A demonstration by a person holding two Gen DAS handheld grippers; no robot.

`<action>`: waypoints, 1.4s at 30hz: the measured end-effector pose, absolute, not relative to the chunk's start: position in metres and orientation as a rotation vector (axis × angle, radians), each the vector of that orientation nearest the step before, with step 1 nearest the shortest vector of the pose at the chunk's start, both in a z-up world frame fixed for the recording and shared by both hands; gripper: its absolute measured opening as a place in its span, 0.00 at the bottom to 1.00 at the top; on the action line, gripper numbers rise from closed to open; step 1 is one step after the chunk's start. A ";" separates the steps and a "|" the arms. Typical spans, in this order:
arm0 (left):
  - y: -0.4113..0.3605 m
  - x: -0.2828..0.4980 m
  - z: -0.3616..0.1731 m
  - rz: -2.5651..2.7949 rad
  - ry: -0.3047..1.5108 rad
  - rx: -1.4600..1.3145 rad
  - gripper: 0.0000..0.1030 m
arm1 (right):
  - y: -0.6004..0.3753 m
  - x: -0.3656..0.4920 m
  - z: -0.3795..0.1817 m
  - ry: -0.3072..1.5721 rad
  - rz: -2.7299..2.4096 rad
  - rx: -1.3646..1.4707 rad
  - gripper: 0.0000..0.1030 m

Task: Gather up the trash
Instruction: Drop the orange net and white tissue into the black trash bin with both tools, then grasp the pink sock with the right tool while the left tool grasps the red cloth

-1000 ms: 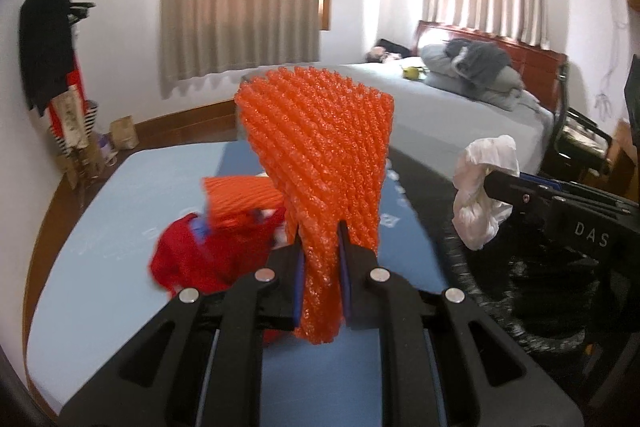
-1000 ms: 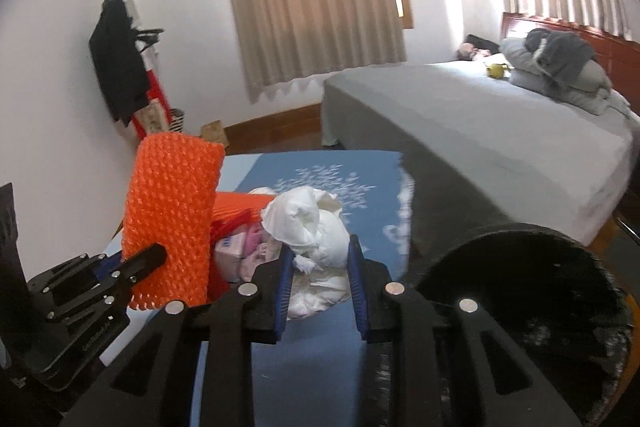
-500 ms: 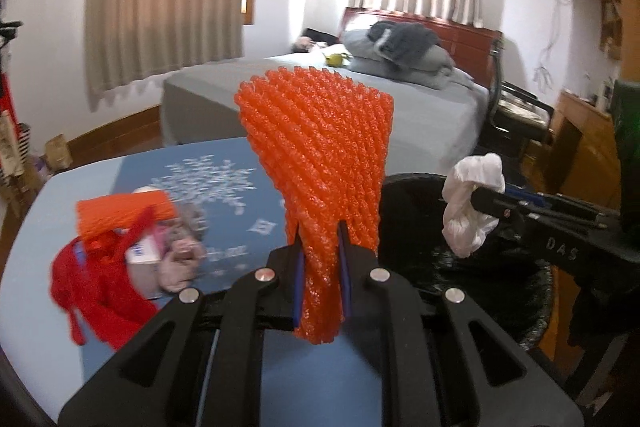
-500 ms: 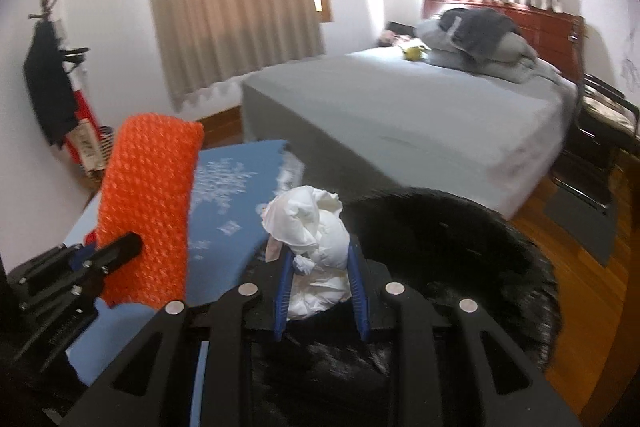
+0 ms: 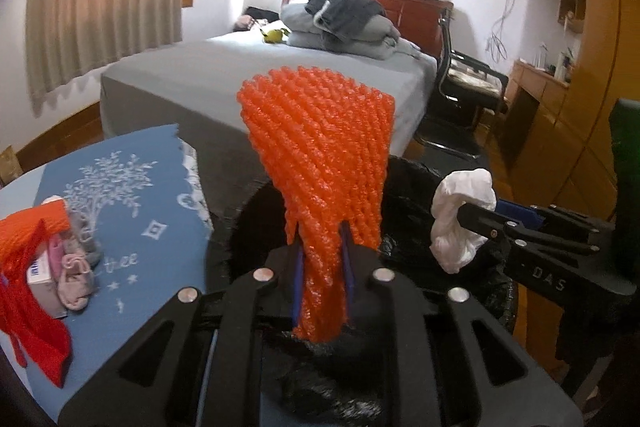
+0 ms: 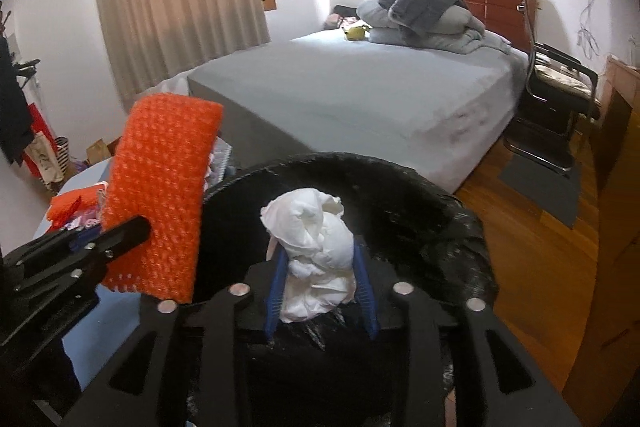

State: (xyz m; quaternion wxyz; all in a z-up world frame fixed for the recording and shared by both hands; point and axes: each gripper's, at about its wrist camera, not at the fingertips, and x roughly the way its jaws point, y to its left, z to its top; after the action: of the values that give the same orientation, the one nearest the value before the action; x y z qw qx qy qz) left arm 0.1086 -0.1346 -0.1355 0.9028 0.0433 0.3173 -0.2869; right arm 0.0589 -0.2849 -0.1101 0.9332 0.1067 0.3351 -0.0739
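Over the black bin [image 5: 420, 195], in the left wrist view, your left gripper [image 5: 322, 267] has the orange foam net [image 5: 320, 155] standing upright between its jaws, which have just been opening a little; the net still sits against the blue pads. To its right, your right gripper [image 5: 476, 223] carries the white tissue wad [image 5: 460, 219]. More trash [image 5: 44, 259] lies on the blue tabletop [image 5: 148, 251] at left

In the right wrist view, the tissue wad [image 6: 316, 251] sits between your right gripper's [image 6: 320, 291] jaws, which have just been widening, above the bin [image 6: 420, 211]; the net [image 6: 160, 199] hangs at left
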 end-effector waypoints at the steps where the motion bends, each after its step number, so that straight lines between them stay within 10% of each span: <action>1: -0.138 0.109 -0.138 -0.605 0.661 0.091 0.22 | -0.287 0.058 -0.111 0.687 -0.155 0.219 0.40; 8: -0.131 0.110 -0.138 -0.583 0.650 0.081 0.60 | -0.298 0.052 -0.113 0.673 -0.180 0.222 0.61; 16: -0.091 0.104 -0.119 -0.455 0.585 0.071 0.75 | -0.288 0.051 -0.104 0.618 -0.187 0.217 0.94; 42: 0.128 0.101 -0.126 0.125 0.572 0.028 0.74 | -0.091 0.136 -0.106 0.596 0.225 0.067 0.93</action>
State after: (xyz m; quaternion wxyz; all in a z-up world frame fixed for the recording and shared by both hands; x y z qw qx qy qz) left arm 0.1008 0.1284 -0.1260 0.9573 0.0140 0.2820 0.0614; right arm 0.1355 -0.0909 -0.1063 0.9491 0.0330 0.2930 0.1104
